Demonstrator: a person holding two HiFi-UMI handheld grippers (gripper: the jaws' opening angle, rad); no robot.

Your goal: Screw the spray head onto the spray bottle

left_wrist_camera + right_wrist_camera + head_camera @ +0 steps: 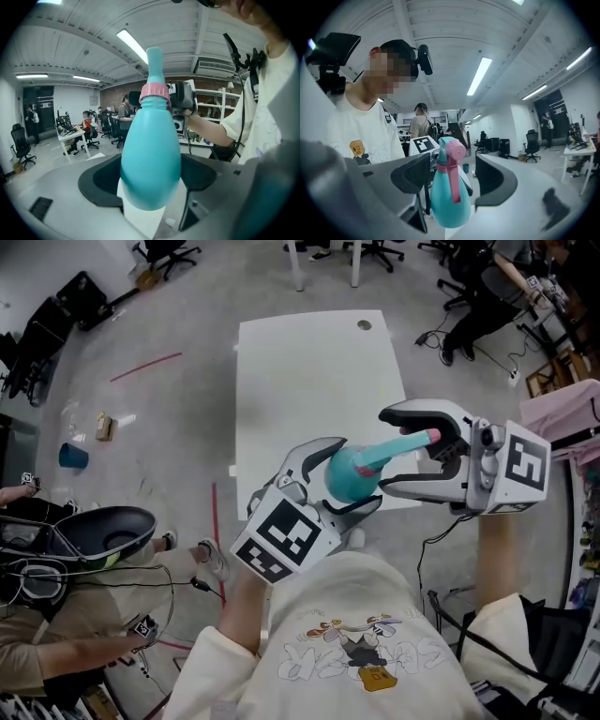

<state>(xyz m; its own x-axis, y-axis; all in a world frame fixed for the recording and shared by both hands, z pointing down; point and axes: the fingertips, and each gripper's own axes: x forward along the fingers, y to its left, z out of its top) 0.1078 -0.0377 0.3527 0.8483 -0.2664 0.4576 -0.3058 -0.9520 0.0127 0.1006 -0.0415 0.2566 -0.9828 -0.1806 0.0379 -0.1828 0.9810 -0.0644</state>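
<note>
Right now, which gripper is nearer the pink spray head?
Right. The right gripper has its open jaws on either side of the spray head, not pressing it. The left gripper is clamped further down, round the belly of the teal bottle.

Head view steeply downward; two gripper views close-up, opposed, the teal bottle (pixel 151 154) common to all.

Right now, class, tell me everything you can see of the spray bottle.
The spray bottle looks like teal plastic, egg-shaped, narrowing to a neck with a pink collar. A spray head, teal with a pink trigger, sits on top. The left gripper is shut on its body and holds it tilted in the air. The right gripper is open around the head, not touching it.
</note>
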